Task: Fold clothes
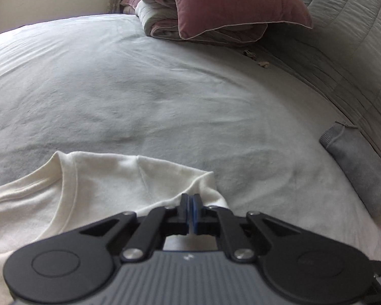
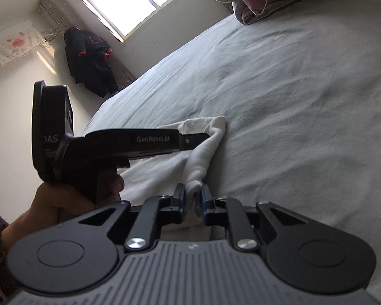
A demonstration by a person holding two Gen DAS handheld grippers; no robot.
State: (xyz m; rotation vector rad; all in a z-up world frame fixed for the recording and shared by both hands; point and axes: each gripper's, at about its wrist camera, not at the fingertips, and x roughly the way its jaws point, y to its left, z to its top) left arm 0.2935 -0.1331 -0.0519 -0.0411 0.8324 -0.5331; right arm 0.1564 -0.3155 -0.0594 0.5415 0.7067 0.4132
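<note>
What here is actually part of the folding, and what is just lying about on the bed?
Part of the job:
- white T-shirt
- left claw, shut on the shirt's edge
- right claw, fabric bunched between its fingers

Just lying about:
- rolled quilt
- maroon pillow
- grey cloth at the bed's edge
- dark jacket hanging by the window

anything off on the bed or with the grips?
Mostly fine. One oddity: small brownish crumbs or debris lie on the grey sheet near the folded quilt. The white shirt sleeve is bunched between the left gripper and right gripper, both clamped on it, which fits mid-fold.
</note>
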